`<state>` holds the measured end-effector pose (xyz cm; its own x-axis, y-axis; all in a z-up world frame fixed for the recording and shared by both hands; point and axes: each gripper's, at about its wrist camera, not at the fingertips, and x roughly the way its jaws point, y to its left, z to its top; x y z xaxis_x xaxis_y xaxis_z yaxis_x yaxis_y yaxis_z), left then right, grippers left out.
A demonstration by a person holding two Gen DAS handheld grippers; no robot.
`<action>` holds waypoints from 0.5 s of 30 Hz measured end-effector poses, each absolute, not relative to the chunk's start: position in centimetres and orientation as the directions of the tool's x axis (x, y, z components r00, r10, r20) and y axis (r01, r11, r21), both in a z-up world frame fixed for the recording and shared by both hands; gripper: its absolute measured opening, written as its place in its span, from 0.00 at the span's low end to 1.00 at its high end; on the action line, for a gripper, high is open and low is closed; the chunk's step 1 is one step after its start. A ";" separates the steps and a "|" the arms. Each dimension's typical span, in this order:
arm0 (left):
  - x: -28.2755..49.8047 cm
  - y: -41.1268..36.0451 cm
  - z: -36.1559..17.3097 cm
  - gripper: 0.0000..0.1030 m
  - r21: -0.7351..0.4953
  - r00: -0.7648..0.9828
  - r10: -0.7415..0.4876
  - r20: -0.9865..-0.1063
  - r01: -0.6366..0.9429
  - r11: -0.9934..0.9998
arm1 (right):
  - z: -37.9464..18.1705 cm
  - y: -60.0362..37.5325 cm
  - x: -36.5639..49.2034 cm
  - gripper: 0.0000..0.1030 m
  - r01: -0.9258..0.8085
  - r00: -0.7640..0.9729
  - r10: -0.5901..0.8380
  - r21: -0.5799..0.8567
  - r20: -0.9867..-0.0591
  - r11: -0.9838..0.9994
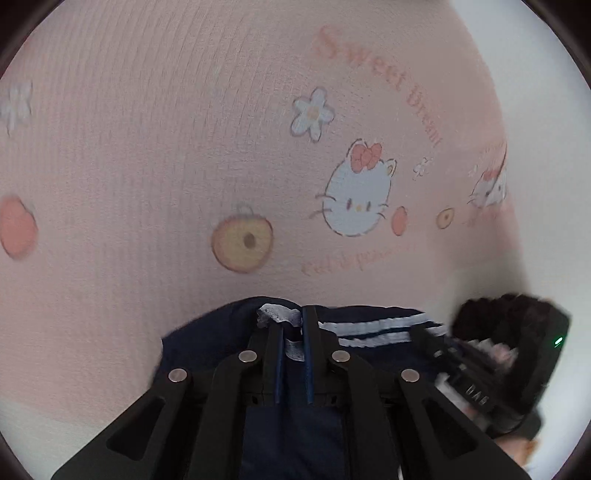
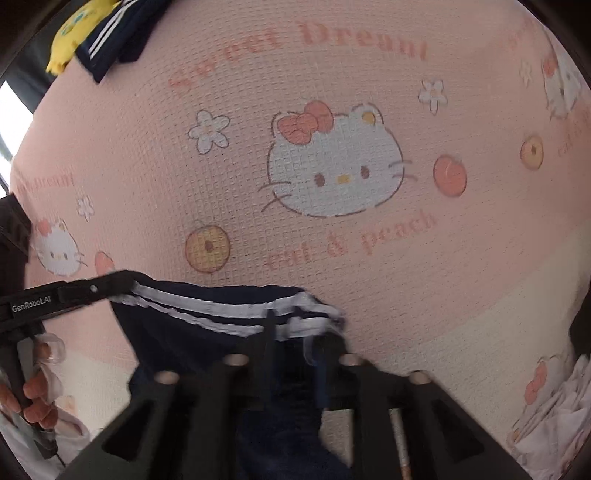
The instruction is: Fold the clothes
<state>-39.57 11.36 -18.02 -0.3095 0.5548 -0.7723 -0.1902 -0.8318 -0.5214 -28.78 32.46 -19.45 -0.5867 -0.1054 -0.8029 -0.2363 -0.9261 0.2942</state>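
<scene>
Navy garment with white stripes (image 1: 373, 334) is pinched at its striped edge by left hand-held gripper (image 1: 291, 325); right hand-held gripper (image 2: 299, 328) stands apart, cloth between, over pink printed bedsheet (image 2: 332, 240).

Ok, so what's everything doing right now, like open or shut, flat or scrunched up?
left gripper, fingers shut on the navy striped garment.
right gripper, fingers open, striped edge loose between them.
navy striped garment, rumpled, pinched at one edge.
pink blanket, spread flat.
yellow garment, crumpled at the far corner.
second navy garment, heaped beside the yellow one.
</scene>
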 end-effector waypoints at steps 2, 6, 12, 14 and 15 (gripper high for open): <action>-39.9 11.0 -18.1 0.31 -0.574 -0.280 0.588 -0.759 -0.138 -0.807 | -19.5 32.8 -28.2 0.76 -0.238 -0.601 -0.148 0.352 -0.786 -0.905; -39.0 10.6 -17.0 0.86 -0.598 -0.340 0.603 -0.722 -0.133 -0.791 | -19.6 32.7 -27.4 0.76 -0.235 -0.588 -0.129 0.321 -0.799 -0.917; -38.2 10.7 -16.6 0.86 -0.608 -0.310 0.613 -0.727 -0.125 -0.784 | -19.9 33.2 -27.7 0.76 -0.226 -0.480 -0.156 0.293 -0.863 -0.929; -37.7 10.8 -16.5 0.86 -0.597 -0.305 0.608 -0.733 -0.138 -0.790 | -19.4 33.3 -27.1 0.76 -0.223 -0.492 -0.145 0.285 -0.858 -0.932; -37.3 11.0 -16.5 0.86 -0.590 -0.302 0.604 -0.737 -0.149 -0.794 | -19.2 33.3 -26.8 0.76 -0.228 -0.491 -0.139 0.282 -0.860 -0.932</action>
<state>-37.31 10.96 -16.50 -0.3016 0.6043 -0.7375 -0.1487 -0.7938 -0.5897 -26.78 33.33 -19.23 -0.4912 -0.1393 -0.8598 -0.2285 -0.9320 0.2815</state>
